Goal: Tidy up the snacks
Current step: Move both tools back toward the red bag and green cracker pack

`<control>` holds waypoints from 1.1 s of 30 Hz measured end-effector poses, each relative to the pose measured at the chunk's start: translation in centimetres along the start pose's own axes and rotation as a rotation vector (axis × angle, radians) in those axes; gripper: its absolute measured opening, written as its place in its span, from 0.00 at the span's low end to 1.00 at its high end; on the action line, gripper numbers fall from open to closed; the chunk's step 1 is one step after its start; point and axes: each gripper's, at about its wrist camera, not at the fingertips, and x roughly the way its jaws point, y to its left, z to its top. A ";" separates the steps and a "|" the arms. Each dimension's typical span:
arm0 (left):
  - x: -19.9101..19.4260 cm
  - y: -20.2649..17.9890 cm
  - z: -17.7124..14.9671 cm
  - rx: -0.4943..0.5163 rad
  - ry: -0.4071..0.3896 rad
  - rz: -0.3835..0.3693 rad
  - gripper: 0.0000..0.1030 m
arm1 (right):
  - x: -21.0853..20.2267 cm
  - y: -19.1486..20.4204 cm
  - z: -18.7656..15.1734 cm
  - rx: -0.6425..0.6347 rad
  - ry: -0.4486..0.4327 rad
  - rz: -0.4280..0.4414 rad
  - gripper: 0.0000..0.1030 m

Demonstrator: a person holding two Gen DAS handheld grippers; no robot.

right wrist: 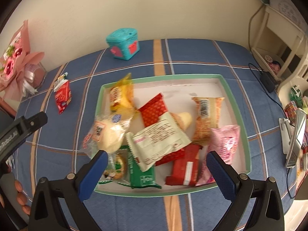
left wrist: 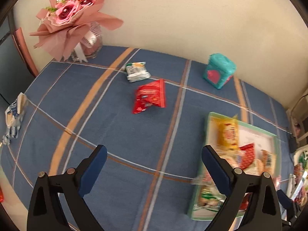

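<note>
The left claw (left wrist: 154,165) hangs above the blue plaid surface (left wrist: 115,127) with its fingers spread wide and nothing between them; the right claw (right wrist: 156,170) is likewise spread wide and bare, poised over the near half of the green-rimmed box (right wrist: 248,134).

The box sits on the surface toward the right side and holds a loose heap of snacks; a yellow packet (right wrist: 120,98) leans against its far left corner; a red packet (right wrist: 153,108) lies beside that; a cream wrapper with printed text (right wrist: 157,140) sprawls across the middle, overlapping a red bar (right wrist: 184,169) and a green packet (right wrist: 141,175); an orange-patterned packet with a barcode (right wrist: 207,115) lies toward the right, touching a pink packet (right wrist: 225,142); a clear-wrapped pale bun (right wrist: 109,136) spills over the left rim.

Outside the box, a red snack bag (left wrist: 150,98) lies alone in the middle of the surface, well apart from the box; just beyond it, nearer the wall, rests a white and green packet (left wrist: 136,71); a blue and white packet (left wrist: 14,115) sits at the far left edge.

A teal tin with pink shapes (left wrist: 218,71) stands near the wall; a pink paper bouquet (left wrist: 71,17) rises from a clear vase (left wrist: 92,42) in the far left corner; in the right wrist view a black cable (right wrist: 277,104) trails over the right side of the surface.
</note>
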 end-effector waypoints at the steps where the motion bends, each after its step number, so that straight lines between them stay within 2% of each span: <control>1: 0.3 0.4 0.0 -0.006 0.011 0.007 0.96 | 0.1 0.4 0.0 -0.009 0.001 0.002 1.00; 8: 2.4 3.8 -0.3 -0.072 0.098 0.067 0.96 | 0.9 3.3 -0.2 -0.061 0.022 0.014 1.00; 12: 2.6 4.9 -0.5 -0.067 0.086 0.116 0.96 | 1.4 5.0 -0.1 -0.088 0.026 0.038 1.00; 23: 2.5 7.3 0.2 -0.118 0.063 0.116 0.96 | 2.6 8.1 0.4 -0.141 0.021 0.050 1.00; 33: 2.5 8.4 2.0 -0.110 0.028 0.122 0.96 | 3.0 9.1 2.3 -0.145 -0.076 0.057 1.00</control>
